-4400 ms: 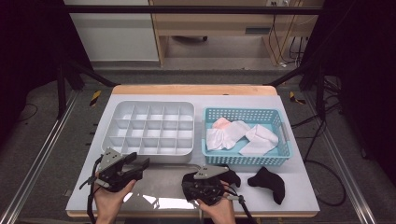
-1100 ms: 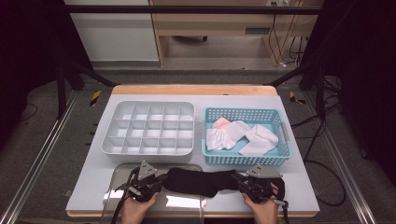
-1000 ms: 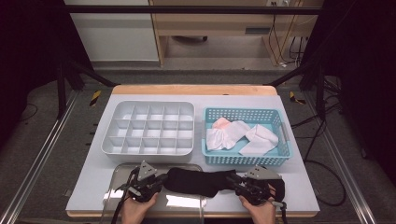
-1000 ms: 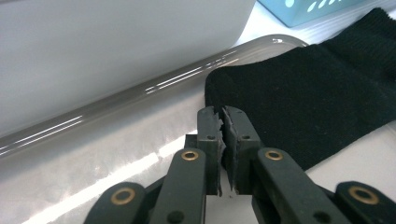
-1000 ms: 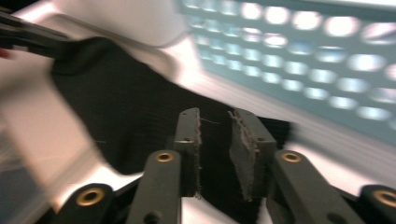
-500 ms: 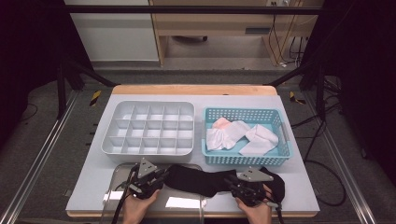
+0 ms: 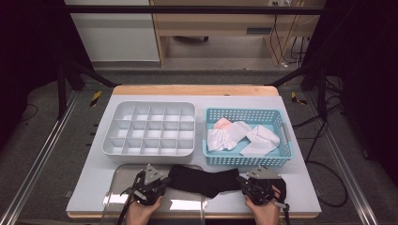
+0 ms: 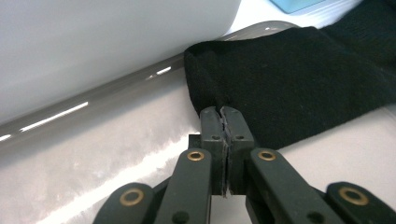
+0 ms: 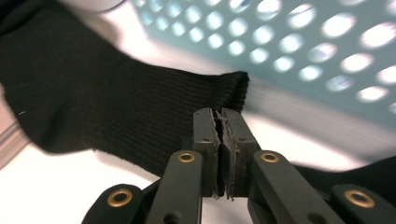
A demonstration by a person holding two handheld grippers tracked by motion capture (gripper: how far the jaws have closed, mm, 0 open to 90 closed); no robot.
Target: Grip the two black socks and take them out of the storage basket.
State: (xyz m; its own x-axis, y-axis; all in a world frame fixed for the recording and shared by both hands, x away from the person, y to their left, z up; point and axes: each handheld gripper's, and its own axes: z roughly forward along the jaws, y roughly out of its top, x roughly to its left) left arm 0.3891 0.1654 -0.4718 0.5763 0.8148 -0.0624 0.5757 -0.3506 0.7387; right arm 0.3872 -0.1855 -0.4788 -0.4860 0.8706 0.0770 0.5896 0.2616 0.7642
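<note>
Both forearms cut off at 6 o'clock of high view. Black sock (image 7: 204, 180): its ends hidden inside the pinched jaws of left gripper (image 7: 157, 185) and right gripper (image 7: 245, 183). In right gripper view the blue basket (image 9: 327, 56) is blurred, runs off at 12 and 3 o'clock. White cloths (image 7: 239, 136) in basket too small to identify.

Black ribbed sock (image 7: 204, 180) lies stretched (both ends pinched) along the table's near edge.
</note>
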